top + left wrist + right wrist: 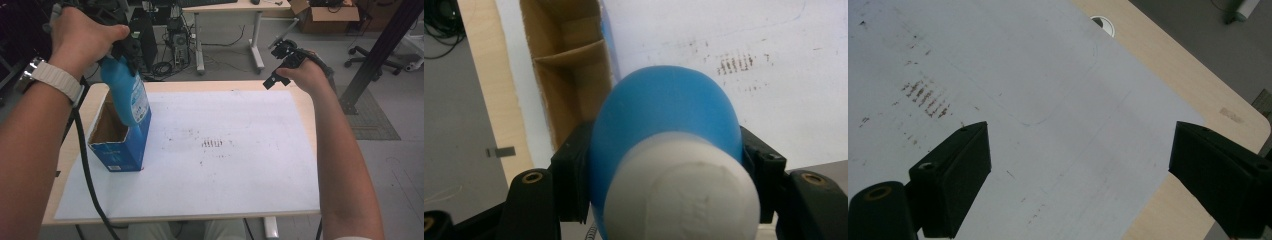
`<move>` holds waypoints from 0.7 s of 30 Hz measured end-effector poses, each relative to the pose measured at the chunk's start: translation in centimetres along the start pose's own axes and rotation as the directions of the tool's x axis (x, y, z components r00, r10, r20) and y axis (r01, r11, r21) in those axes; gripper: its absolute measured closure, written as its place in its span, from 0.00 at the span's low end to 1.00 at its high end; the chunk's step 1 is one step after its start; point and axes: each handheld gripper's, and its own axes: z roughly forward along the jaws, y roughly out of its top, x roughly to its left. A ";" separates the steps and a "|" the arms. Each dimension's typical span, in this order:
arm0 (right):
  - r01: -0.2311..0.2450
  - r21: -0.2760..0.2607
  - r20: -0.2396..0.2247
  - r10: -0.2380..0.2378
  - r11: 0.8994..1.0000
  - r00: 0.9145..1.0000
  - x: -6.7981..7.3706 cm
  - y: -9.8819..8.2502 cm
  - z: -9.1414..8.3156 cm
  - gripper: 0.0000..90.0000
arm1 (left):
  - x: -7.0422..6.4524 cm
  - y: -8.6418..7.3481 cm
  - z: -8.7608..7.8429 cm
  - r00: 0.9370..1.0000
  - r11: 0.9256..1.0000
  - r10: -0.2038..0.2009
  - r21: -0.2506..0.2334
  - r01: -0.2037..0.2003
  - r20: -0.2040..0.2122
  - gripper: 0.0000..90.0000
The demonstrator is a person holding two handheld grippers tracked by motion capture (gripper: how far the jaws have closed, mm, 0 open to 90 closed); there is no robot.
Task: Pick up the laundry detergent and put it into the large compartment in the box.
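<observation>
A blue bottle (126,97) with a white cap hangs partly inside the open top of a blue cardboard box (122,152) at the table's left. My left gripper (126,54) is shut on the bottle's upper part, held by a hand with a white watch strap. In the left gripper view the bottle (664,110) bulges between the two black jaws of the left gripper (664,175), and the box (569,70) shows a brown inside with a divider. My right gripper (280,65) hovers over the table's far right edge. It stands open with nothing in it (1078,170).
A white sheet (225,150) with brown smudges covers most of the wooden table (305,107). A cable (87,175) trails from the left gripper over the front left edge. Beyond the table are desk legs, cables, cardboard boxes and an office chair.
</observation>
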 end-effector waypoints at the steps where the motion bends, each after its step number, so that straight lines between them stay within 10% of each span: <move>1: 0.000 0.000 0.000 0.000 1.000 1.000 0.0 0.0 0.0 0.11 | 0.0 0.0 0.0 1.000 1.000 0.000 0.000 0.000 0.000 0.42; 21: -0.005 0.007 -0.001 0.005 1.000 1.000 -0.1 0.0 0.1 0.11 | 3.9 0.4 1.5 0.995 0.998 -0.068 0.001 0.068 -0.077 0.42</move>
